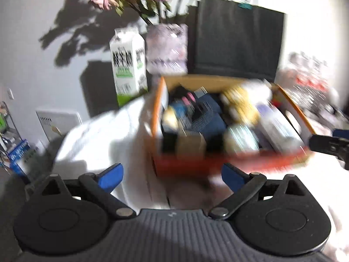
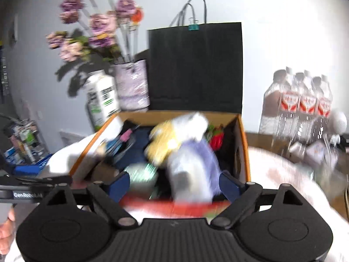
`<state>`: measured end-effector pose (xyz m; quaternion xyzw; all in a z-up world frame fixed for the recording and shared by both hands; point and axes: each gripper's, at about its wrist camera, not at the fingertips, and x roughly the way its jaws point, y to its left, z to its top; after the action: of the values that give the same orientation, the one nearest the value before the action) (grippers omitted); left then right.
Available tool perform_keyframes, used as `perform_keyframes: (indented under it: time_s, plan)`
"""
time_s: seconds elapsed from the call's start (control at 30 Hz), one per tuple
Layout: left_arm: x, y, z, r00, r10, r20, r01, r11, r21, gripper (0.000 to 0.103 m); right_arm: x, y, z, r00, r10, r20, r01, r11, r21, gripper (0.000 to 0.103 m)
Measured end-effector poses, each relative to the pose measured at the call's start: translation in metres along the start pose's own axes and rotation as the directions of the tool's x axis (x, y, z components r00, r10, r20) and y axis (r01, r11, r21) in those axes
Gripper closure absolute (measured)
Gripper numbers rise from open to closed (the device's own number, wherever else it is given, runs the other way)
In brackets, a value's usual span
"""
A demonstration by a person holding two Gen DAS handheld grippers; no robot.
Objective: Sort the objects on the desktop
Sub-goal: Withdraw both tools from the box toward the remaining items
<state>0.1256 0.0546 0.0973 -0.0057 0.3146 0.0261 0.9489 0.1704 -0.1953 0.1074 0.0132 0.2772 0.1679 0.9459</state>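
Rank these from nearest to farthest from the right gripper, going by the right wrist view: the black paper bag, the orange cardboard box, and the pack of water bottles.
1. The orange cardboard box, directly ahead of the right gripper, its near edge just past the fingers.
2. The black paper bag, standing behind the box, centre.
3. The pack of water bottles, far right by the wall; it looks about as far as the bag, so that order is uncertain.

- Right tongs (image 2: 172, 184) spread wide, nothing between the blue fingers (image 2: 118, 185).
- Open cardboard box (image 2: 242, 150) ahead, packed with blurred items; a red piece (image 2: 217, 140) sits near its right wall.
- Black paper bag (image 2: 195, 65) behind the box.
- Flower vase (image 2: 132, 85) and carton (image 2: 102, 98) to the left, water bottles (image 2: 301, 107) to the right.
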Motion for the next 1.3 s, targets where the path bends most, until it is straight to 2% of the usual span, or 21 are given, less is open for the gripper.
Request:
perform_keyframes:
  time_s: [0.07,0.17,0.23,0.3,0.37,0.5,0.6,0.73,0.83,1.1,1.3]
  plan:
    - [-0.026,-0.003,-0.027,0.999,-0.031,-0.018,0.031,0.999,0.005,0.004,-0.025,0.006,-0.028,1.0,0.026,0.004,-0.026,1.0,-0.016,0.014]
    - [-0.071,-0.007,-0.058,0.993,-0.117,0.022,0.116,0.993,0.013,0.001,-0.059,0.017,-0.068,1.0,0.027,-0.002,-0.027,0.998,-0.06,0.014]
    - [-0.097,-0.012,-0.072,0.989,-0.147,0.031,0.145,0.987,0.064,0.001,-0.077,0.025,-0.087,1.0,0.018,-0.018,-0.019,0.996,-0.091,0.014]
    - [-0.124,-0.02,-0.084,0.988,-0.142,0.065,0.133,0.983,0.125,0.001,-0.098,0.033,-0.103,1.0,0.01,-0.023,-0.013,0.994,-0.109,0.014]
    - [-0.15,-0.023,-0.097,0.983,-0.145,0.111,0.128,0.981,0.146,0.0,-0.121,0.038,-0.12,1.0,0.021,-0.005,-0.022,0.994,-0.11,0.014]
    - [-0.179,-0.027,-0.133,0.974,-0.134,0.185,0.114,0.987,0.111,0.0,-0.16,0.047,-0.15,0.999,0.013,0.034,-0.01,0.997,-0.08,0.007]
    - [-0.178,-0.034,-0.173,0.978,-0.1,0.186,0.092,0.994,0.05,0.0,-0.176,0.053,-0.172,0.998,-0.039,0.057,0.043,0.996,-0.074,0.005]
    - [-0.159,-0.039,-0.209,0.991,-0.103,0.084,0.099,0.994,0.047,0.0,-0.174,0.06,-0.2,0.993,-0.114,0.036,0.118,0.984,-0.133,0.004]
    - [-0.145,-0.035,-0.213,0.995,-0.094,0.027,0.093,0.996,0.012,0.0,-0.164,0.06,-0.217,0.99,-0.137,-0.009,0.135,0.98,-0.144,0.005]
    - [-0.136,-0.029,-0.215,0.997,-0.078,-0.015,0.078,0.997,-0.013,0.0,-0.155,0.056,-0.227,0.992,-0.122,-0.043,0.117,0.987,-0.108,0.005]
    - [-0.136,-0.033,-0.213,0.997,-0.082,-0.003,0.082,0.997,-0.001,0.0,-0.153,0.055,-0.227,0.992,-0.12,-0.05,0.114,0.988,-0.1,0.005]
